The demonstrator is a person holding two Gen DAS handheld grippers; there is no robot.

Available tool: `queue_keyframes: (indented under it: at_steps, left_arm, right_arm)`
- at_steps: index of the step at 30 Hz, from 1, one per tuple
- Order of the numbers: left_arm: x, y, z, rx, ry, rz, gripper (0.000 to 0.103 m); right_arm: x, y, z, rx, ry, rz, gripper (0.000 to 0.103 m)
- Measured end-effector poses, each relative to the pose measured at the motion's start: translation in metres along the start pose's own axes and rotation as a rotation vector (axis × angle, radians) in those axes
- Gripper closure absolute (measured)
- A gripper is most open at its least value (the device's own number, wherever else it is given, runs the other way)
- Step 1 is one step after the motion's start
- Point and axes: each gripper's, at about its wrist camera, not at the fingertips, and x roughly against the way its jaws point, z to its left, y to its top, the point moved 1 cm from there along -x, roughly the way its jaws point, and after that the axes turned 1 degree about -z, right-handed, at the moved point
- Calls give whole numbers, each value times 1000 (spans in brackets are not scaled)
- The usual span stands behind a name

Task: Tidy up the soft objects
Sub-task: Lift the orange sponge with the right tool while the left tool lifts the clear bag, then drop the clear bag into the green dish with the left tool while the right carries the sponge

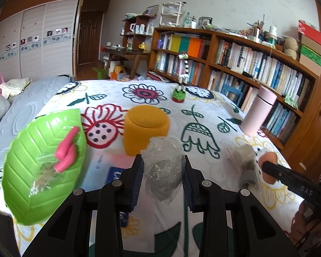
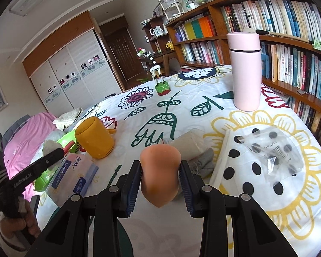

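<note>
Your left gripper [image 1: 163,169] is clenched on a grey sponge in a clear bag [image 1: 163,167]; the pads press its sides and it hangs above the floral cloth [image 1: 203,98]. Your right gripper [image 2: 159,181] is clamped on a peach sponge [image 2: 159,171], teardrop-shaped, point towards the camera, lifted clear of the cloth.

Both look light and squashy, so a gentle squeeze should do; the peach one already bulges above the pads, which suggests it will spring back once let go. The bag film looks slick and crinkly; the grip seems safest across the thick middle of the grey sponge, not on the loose film below it.

Your two grippers point forward side by side, held low over the cloth, each visible at the edge of the other's view; part of a hand [image 2: 21,220] shows on the left handle.

Close ahead: a yellow cup [image 1: 146,128]; a green leaf dish [image 1: 42,167] at the left holding a pink clip [image 1: 66,150]; a tissue pack [image 2: 75,177] beside it; a pink flask [image 2: 245,70] upright at the right; a bag of dark pads [image 2: 271,150] and a grey cloth [image 2: 203,158] lying near the peach sponge.
</note>
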Motion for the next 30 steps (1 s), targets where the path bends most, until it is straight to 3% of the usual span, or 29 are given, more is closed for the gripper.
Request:
queue_keyframes:
  at_steps: [15,26,28,30]
  left_arm:
    - [9,4,68,101,116,-47,68]
    - [8,-5,111,163,198,-35,67]
    - [8,-7,116,175,206,-31,65]
    - [8,-10,122,192,219,-27,54]
  right_arm:
    - [-10,-3,27,41,17,21,64]
    - [-17,-3,45,70,25,34,64]
    - [-18,-4,49,77,29,37,64]
    - [-19,-5,55,86,34,41,64]
